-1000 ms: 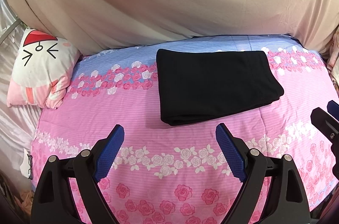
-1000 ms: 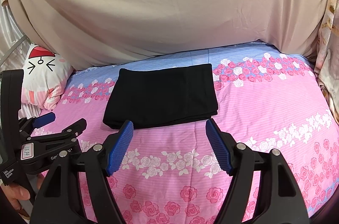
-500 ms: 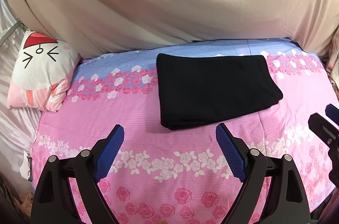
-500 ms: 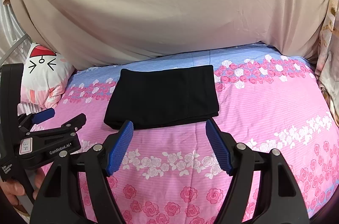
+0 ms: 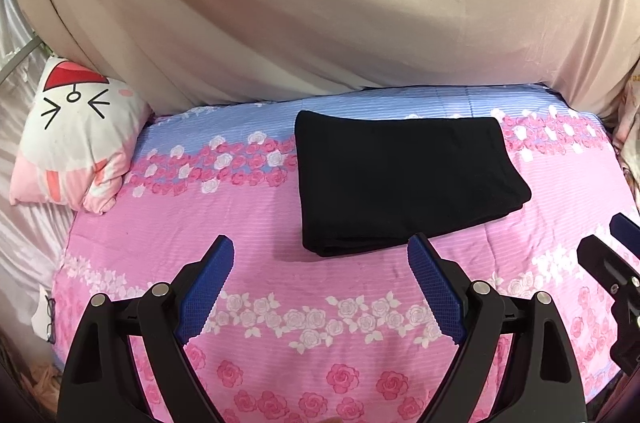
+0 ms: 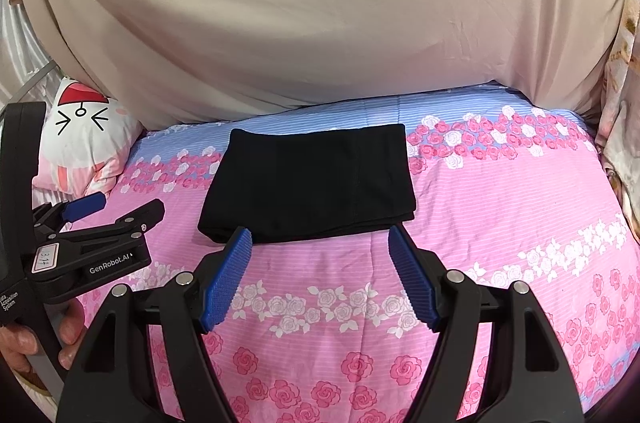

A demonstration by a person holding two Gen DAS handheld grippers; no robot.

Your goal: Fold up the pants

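The black pants (image 5: 404,179) lie folded into a flat rectangle on the pink floral bed sheet (image 5: 240,223); they also show in the right wrist view (image 6: 312,183). My left gripper (image 5: 320,247) is open and empty, held above the sheet just short of the pants' near edge. My right gripper (image 6: 320,239) is open and empty, also above the near edge. The left gripper also shows from the side in the right wrist view (image 6: 120,209), and the right gripper's tip shows in the left wrist view (image 5: 612,243).
A white and pink cartoon pillow (image 5: 76,131) lies at the bed's left end. A beige curtain (image 5: 320,3) hangs behind the bed. A patterned cloth (image 6: 620,103) hangs at the right edge. The sheet (image 6: 500,223) lies bare right of the pants.
Both grippers have drawn back slightly and tilted, so the pants sit a little lower in both views. The pants have not moved. Both grippers stay open.
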